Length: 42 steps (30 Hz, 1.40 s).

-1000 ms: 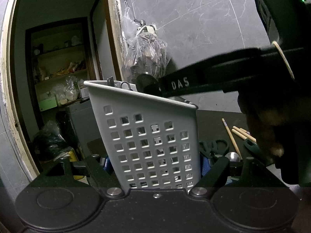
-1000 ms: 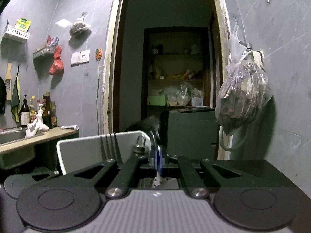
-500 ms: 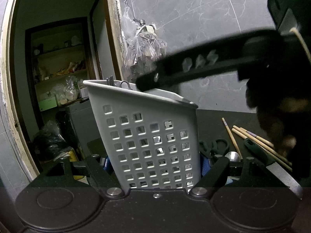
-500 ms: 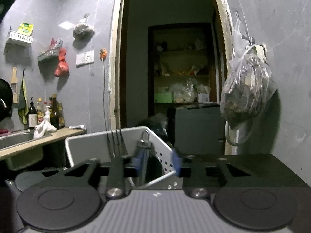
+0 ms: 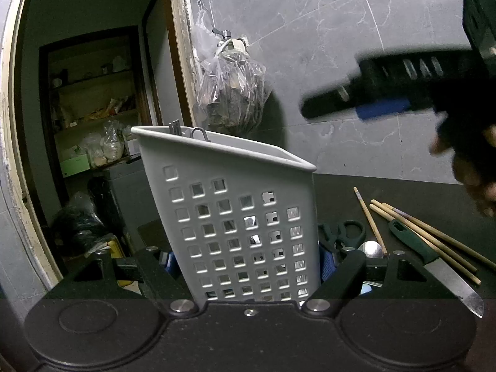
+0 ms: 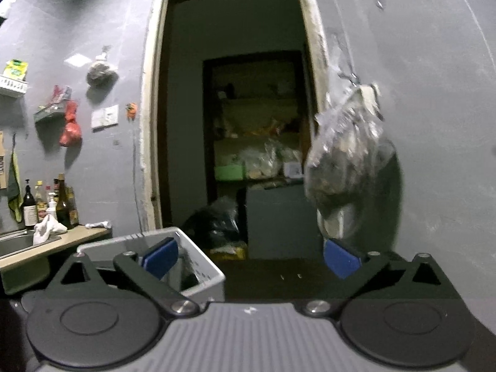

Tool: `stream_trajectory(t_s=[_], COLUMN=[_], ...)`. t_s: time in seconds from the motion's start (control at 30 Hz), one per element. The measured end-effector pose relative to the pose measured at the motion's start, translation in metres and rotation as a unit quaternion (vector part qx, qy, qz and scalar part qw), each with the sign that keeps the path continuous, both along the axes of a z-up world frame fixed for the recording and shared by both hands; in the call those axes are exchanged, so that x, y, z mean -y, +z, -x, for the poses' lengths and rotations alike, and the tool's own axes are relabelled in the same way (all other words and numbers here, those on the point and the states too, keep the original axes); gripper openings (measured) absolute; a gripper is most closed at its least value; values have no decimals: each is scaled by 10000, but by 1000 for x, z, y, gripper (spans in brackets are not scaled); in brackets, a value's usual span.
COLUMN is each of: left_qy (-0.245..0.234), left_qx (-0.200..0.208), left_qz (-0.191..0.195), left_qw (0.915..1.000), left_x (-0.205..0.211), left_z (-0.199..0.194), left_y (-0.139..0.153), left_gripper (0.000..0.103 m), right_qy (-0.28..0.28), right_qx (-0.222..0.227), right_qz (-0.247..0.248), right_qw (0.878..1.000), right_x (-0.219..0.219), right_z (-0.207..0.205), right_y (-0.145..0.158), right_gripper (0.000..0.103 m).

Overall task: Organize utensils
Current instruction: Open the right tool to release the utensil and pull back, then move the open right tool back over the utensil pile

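Note:
A grey perforated utensil basket stands on the dark counter, and my left gripper is shut on its lower sides with the blue pads pressing the walls. Fork tines and a metal loop handle stick up at its far rim. My right gripper is off to the right of the basket, its jaws opening wide with nothing between them. In the left wrist view the right gripper is a blurred shape at upper right, with a person's hand holding it.
On the counter right of the basket lie black scissors, a spoon, several wooden chopsticks and a green-handled knife. A plastic bag hangs on the tiled wall behind. A doorway and a sink counter are to the left.
My right gripper went from shut on a utensil over the basket to wide open, left it inside, and drew back to the right. The left gripper and basket stayed still.

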State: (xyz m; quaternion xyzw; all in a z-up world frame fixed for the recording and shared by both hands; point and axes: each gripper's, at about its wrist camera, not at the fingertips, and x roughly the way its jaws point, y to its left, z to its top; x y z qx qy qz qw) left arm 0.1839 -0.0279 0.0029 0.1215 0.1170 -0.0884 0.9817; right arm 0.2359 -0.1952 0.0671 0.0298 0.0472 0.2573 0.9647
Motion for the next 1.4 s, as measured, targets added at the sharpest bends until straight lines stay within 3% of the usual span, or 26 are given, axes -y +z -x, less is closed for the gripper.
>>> stream_trajectory(t_s=[0.2,0.53,0.73,1.13,1.33,1.4], left_qy=[-2,0,0,2,3,2], left_qx=[0,-2,-7,-14,-20,-20], left_qz=[-6,-4,1,-9,-16,-15], left_qw=[10000,10000,10000,10000,10000,10000], left_x=[0,0,1,1,1,1], left_z=[0,0,1,0,0,0], left_y=[0,0,0,-1,-1,-1], left_gripper=[80,80,80,81,81,81], right_qy=[-53,9,81,318,636,825], right_qx=[-874,-1669,-1652,-1859,-1912,-1926], right_qz=[328,1294,1715,1426,1663,1686], right_qw=[9956,9774,9712,9716,9653,9632], right_x=[10,7,0,8,3,2], right_z=[-6,-1,6,-26,-36,-38], right_y=[-26,-70,-80,-82,-85,-86], right_gripper=[103,103,103,100,100,96])
